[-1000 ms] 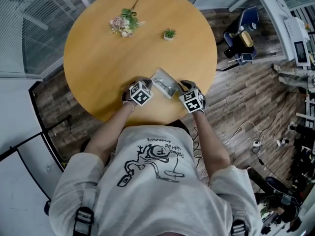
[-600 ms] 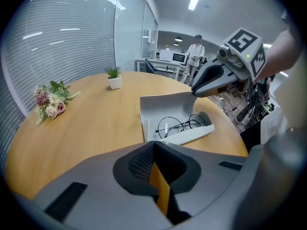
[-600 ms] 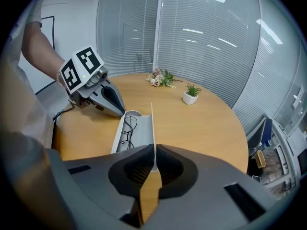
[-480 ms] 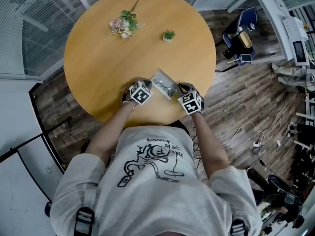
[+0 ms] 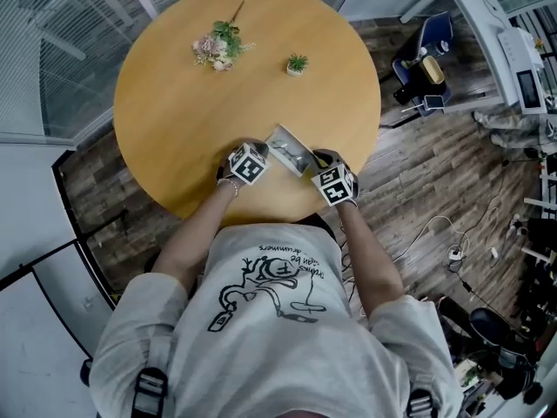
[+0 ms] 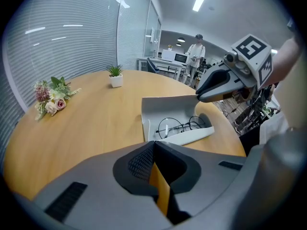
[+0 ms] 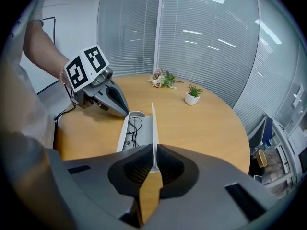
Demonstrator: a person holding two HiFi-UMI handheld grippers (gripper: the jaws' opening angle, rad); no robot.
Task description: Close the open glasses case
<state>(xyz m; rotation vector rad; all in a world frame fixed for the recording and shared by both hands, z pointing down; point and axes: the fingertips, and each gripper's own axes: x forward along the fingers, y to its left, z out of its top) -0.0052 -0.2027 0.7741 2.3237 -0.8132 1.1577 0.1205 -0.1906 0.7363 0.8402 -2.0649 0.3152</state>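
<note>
An open light-grey glasses case [image 5: 290, 149] lies near the front edge of the round wooden table [image 5: 174, 103]. Wire-framed glasses [image 6: 184, 125] rest in its tray. The lid [image 7: 153, 128] stands about upright, and I see it edge-on in the right gripper view. My right gripper [image 7: 153, 153] is shut on the lid's near edge. In the left gripper view it holds the lid's [image 6: 168, 109] upper right corner. My left gripper [image 6: 153, 145] is shut with nothing in it, its tip close to the case's other end [image 7: 128, 114].
A small bunch of flowers [image 5: 220, 42] and a tiny potted plant [image 5: 298, 61] lie at the table's far side. The table edge runs just in front of both grippers. A chair [image 5: 426, 68] stands on the floor at right. A person [image 6: 195, 56] stands far off.
My right gripper has shifted slightly left toward the case, and the lid stands more upright than before. The left gripper has barely moved.
</note>
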